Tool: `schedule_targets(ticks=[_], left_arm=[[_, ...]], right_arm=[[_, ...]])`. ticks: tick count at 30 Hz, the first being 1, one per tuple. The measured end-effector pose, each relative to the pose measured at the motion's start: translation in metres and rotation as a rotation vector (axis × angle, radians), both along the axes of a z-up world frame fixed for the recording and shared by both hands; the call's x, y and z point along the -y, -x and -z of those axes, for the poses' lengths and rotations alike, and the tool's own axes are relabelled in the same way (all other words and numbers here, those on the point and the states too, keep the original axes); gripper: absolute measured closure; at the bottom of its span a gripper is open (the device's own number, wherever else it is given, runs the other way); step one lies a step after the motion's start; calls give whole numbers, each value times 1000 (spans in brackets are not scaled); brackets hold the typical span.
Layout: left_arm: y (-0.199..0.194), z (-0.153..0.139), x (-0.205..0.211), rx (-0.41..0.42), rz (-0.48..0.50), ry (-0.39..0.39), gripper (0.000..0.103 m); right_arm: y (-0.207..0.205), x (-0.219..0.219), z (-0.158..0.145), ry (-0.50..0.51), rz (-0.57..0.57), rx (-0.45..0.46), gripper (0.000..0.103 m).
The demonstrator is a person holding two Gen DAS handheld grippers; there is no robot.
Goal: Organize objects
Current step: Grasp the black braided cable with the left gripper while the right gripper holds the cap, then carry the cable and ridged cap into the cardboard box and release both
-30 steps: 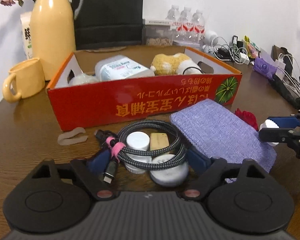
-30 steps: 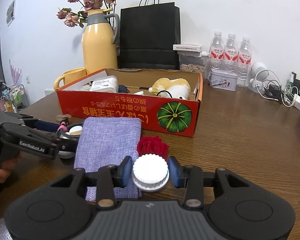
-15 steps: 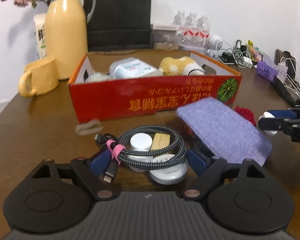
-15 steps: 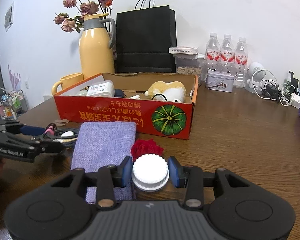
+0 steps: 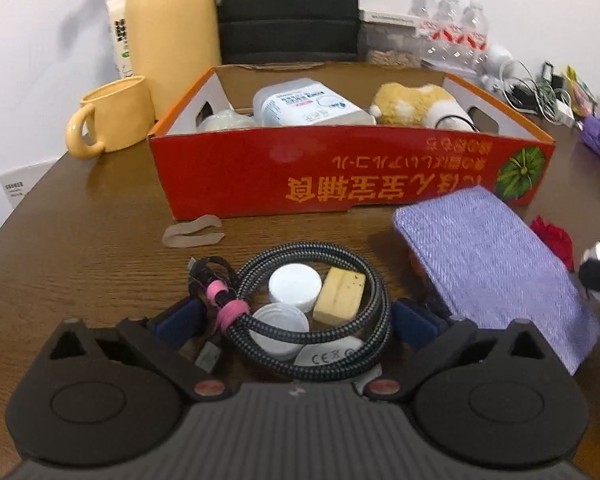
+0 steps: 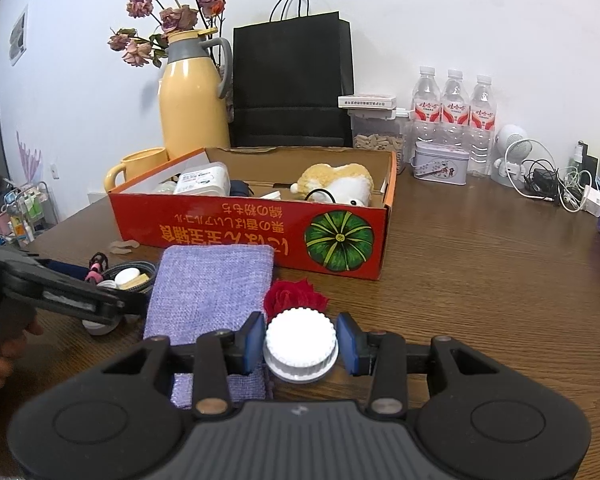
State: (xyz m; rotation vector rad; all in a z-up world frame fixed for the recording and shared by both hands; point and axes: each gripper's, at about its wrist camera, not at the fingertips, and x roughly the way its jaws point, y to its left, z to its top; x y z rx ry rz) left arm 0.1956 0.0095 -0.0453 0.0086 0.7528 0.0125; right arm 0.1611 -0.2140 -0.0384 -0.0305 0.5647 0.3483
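My left gripper (image 5: 296, 322) has just been spreading its jaws wide around the stiff braided cable coil (image 5: 312, 312) to grab it whole, my right gripper (image 6: 300, 344) lightly brackets the ridged white plastic cap (image 6: 300, 338), and beyond both waits the red cardboard box (image 5: 340, 176).

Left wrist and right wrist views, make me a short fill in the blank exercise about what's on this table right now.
1. The coiled braided cable is bound with a ____ tie.
2. The plush toy lies inside the ____ cardboard box.
3. The right gripper has a white ____ between its fingers.
4. The purple cloth pouch lies beside a red ____.

Missing words: pink; red; cap; flower
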Motion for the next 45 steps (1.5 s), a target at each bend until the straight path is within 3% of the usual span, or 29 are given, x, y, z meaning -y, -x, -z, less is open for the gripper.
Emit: schedule_targets(ticks=[4, 12, 21, 28, 36, 43, 45], left_arm=[[9, -7, -6, 46, 33, 67, 11], [25, -43, -5, 189, 60, 54, 11], [-21, -90, -1, 300, 43, 73, 11], [-82, -97, 5, 304, 15, 96, 11], [-140, -80, 6, 284, -16, 93, 11], [-160, -67, 1, 246, -33, 58, 10], [-161, -65, 0, 238, -49, 52, 5]], right_arm=[[0, 1, -1, -6, -2, 8, 65], [-6, -5, -19, -15, -24, 71, 65], [-52, -33, -52, -34, -37, 172, 64], [-114, -59, -63, 20, -18, 191, 64], [-173, -63, -45, 29, 2, 143, 64], [-191, -60, -27, 51, 16, 92, 64], [-191, -62, -25, 62, 18, 89, 64]])
